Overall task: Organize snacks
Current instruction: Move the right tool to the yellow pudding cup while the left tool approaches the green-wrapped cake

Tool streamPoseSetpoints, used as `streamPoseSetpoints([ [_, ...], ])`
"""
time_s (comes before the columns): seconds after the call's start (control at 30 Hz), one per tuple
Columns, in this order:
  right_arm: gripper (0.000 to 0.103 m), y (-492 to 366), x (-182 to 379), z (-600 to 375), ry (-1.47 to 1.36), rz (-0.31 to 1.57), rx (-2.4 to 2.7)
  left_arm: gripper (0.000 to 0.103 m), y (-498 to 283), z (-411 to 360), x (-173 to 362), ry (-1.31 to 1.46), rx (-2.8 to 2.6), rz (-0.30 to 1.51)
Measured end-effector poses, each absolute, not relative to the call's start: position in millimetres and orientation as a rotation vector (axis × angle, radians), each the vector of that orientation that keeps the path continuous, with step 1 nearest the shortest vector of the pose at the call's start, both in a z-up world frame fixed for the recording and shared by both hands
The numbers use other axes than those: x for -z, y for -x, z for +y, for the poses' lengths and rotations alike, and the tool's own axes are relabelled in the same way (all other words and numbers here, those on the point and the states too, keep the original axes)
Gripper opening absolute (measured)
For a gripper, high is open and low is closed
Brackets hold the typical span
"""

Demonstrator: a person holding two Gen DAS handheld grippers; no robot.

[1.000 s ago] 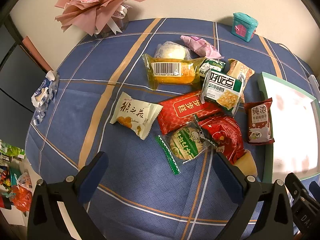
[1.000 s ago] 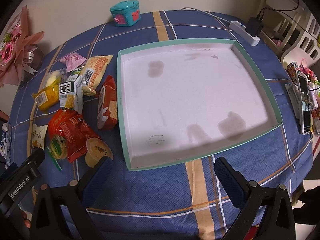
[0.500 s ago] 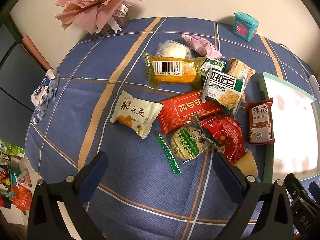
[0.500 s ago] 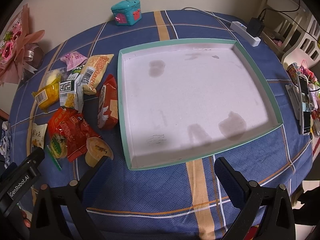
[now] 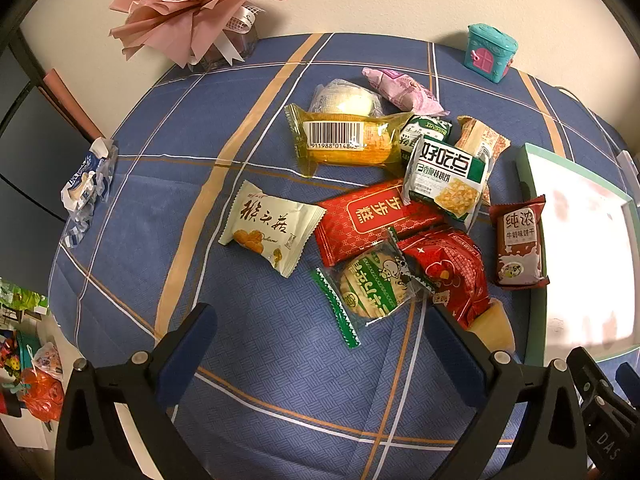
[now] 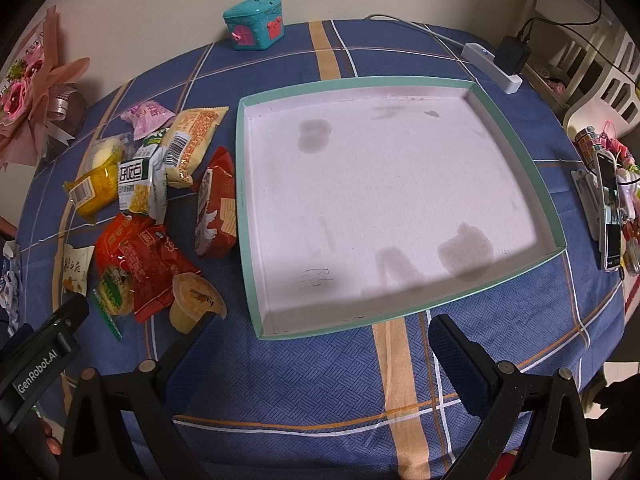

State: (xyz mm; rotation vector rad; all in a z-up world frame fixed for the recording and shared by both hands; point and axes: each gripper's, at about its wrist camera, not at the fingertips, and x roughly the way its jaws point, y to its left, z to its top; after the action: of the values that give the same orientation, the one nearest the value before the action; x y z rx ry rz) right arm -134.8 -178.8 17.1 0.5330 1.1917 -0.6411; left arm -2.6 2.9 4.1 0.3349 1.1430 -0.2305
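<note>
Your left hand-held gripper [image 5: 320,344] and right hand-held gripper [image 6: 320,354] both gape empty; snack packets [image 5: 400,216] heaped mid-frame, tray [image 6: 516,142] alongside on the surface [image 5: 240,320].

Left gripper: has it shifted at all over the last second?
Barely. Against the left gripper, the cream cookie packet and the rest of the snack pile sit marginally lower in view, suggesting only a slight drift.

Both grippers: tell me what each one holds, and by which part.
Nothing. The left gripper and right gripper are open and empty; the snacks lie untouched.
</note>
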Motion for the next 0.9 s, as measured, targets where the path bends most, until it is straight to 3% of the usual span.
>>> streamPoseSetpoints([
  [0.6, 0.103, 101.0, -27.1, -142.1, -0.427, 1.154, 0.421, 0.103, -25.8, 48.3, -2.7, -0.149, 0.123, 1.171],
  [0.9, 0.085, 73.4, -5.2, -112.1, -0.369, 1.231, 0.296, 0.103, -34.7, 32.4, 15.3, -0.159, 0.186, 1.249],
])
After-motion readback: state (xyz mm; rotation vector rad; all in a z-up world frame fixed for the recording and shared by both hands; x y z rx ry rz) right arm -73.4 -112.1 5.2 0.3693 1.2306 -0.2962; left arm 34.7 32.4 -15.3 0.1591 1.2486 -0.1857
